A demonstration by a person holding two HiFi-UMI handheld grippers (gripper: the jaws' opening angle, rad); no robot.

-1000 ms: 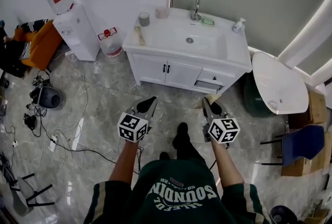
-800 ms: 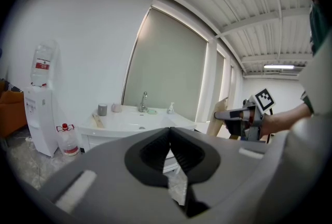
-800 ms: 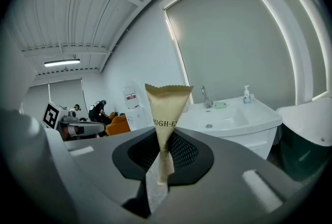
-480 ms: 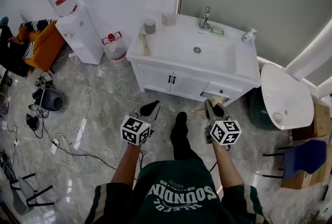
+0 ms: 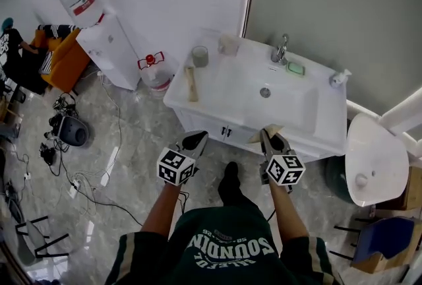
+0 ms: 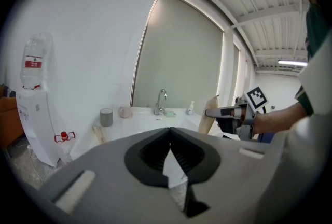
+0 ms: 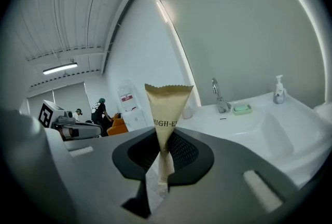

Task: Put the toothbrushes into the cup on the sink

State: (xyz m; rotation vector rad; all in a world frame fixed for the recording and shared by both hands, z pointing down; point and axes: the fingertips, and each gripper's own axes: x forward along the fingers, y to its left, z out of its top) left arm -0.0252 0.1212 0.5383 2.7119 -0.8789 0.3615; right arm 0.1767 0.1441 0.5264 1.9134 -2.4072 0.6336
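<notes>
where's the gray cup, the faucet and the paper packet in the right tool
gray cup [image 5: 200, 57], head view, on its side wall
faucet [image 5: 282, 48], head view, on its upright neck
paper packet [image 7: 167, 109], right gripper view, on its wide upper part

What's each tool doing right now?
Left tool: closed, empty.
Right tool: closed on a tan paper packet.
</notes>
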